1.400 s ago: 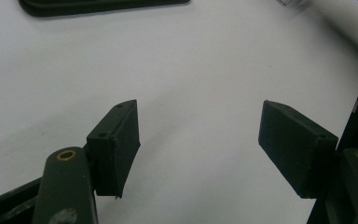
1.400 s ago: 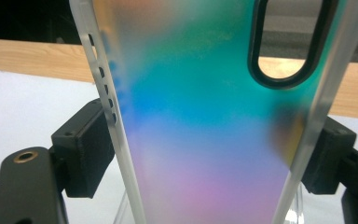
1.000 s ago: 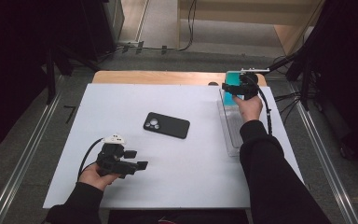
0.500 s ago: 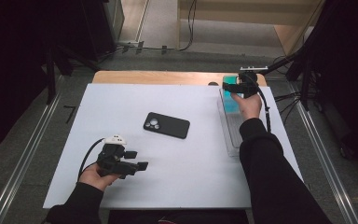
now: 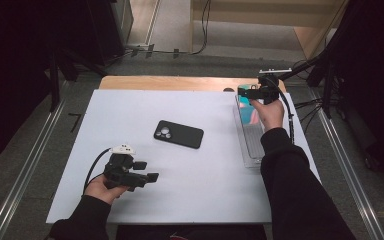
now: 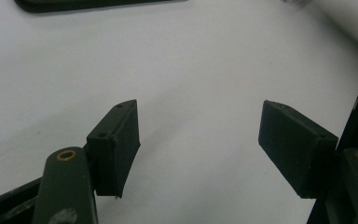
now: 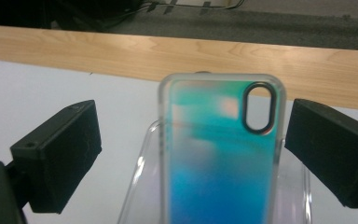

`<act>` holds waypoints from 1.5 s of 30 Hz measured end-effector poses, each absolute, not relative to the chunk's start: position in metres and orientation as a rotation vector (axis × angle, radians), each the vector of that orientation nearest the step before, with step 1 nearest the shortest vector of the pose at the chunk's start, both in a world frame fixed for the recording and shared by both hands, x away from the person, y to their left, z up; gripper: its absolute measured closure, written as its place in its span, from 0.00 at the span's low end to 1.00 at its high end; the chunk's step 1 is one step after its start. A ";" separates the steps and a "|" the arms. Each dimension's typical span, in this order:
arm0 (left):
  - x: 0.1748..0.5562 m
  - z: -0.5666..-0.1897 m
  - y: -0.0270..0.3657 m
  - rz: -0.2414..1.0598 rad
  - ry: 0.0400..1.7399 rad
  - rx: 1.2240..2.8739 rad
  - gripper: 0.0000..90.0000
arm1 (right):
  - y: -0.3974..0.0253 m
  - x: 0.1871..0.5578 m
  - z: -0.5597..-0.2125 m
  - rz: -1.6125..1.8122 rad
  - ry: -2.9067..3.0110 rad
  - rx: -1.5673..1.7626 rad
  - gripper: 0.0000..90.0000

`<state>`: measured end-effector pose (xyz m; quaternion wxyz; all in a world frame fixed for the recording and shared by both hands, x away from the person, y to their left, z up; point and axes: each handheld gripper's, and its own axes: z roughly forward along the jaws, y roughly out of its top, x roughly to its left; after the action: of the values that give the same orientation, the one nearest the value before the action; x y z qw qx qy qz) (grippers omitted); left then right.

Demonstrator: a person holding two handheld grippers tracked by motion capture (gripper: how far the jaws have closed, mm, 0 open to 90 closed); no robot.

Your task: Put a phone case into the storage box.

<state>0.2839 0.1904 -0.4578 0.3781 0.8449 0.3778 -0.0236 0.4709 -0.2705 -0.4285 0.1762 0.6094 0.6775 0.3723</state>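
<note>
Nearest you, your left gripper [image 5: 139,176] rests low by the white surface's near-left corner, jaws spread wide on nothing; its own view has bare white sheet between the pads [image 6: 116,144]. It has not shifted over the last second, so it is just waiting.

Farther in, the black phone [image 5: 178,134] lies face down near the middle of the surface [image 5: 130,110], well apart from both tools.

The change is at the far-right corner. Your right gripper [image 5: 258,93] has eased a little toward the far end of the clear tray [image 5: 254,150] that runs along the right edge, which reads as closing in for a pick-up. In the right gripper view the iridescent teal phone case [image 7: 219,154] stands between the two pads [image 7: 60,149], camera cut-out uppermost, with the jaws held wide. The right pad looks just beside the case's edge, perhaps touching; the blur leaves that unsure. The left pad stands off with a clear gap. The case leans in the tray, not yet gripped.
</note>
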 end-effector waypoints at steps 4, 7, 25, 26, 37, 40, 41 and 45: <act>0.286 -0.458 0.193 -0.065 0.975 2.144 0.33 | -0.266 0.457 -0.417 1.090 1.950 1.693 0.02; 0.287 -0.458 0.195 -0.067 0.976 2.143 0.33 | -0.263 0.443 -0.408 1.156 1.988 1.662 0.02; 0.294 -0.451 0.199 -0.072 0.965 2.113 0.33 | -0.238 0.365 -0.403 1.299 2.285 1.410 0.23; 0.294 -0.451 0.199 -0.072 0.964 2.114 0.33 | -0.236 0.360 -0.403 1.306 2.298 1.404 0.24; 0.293 -0.448 0.193 -0.095 0.938 2.126 0.33 | -0.232 0.319 -0.409 1.339 2.403 1.307 0.31; 0.293 -0.448 0.192 -0.102 0.935 2.124 0.33 | -0.233 0.310 -0.411 1.340 2.413 1.296 0.32; 0.293 -0.448 0.192 -0.101 0.935 2.121 0.33 | -0.233 0.308 -0.411 1.337 2.421 1.292 0.32; 0.292 -0.447 0.192 -0.103 0.928 2.118 0.33 | -0.232 0.297 -0.416 1.334 2.441 1.257 0.32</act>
<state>0.2922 0.1922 -0.4469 0.4018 0.8378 0.3673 -0.0408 0.2969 -0.2321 -0.4163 0.0444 0.4113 0.7989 0.4366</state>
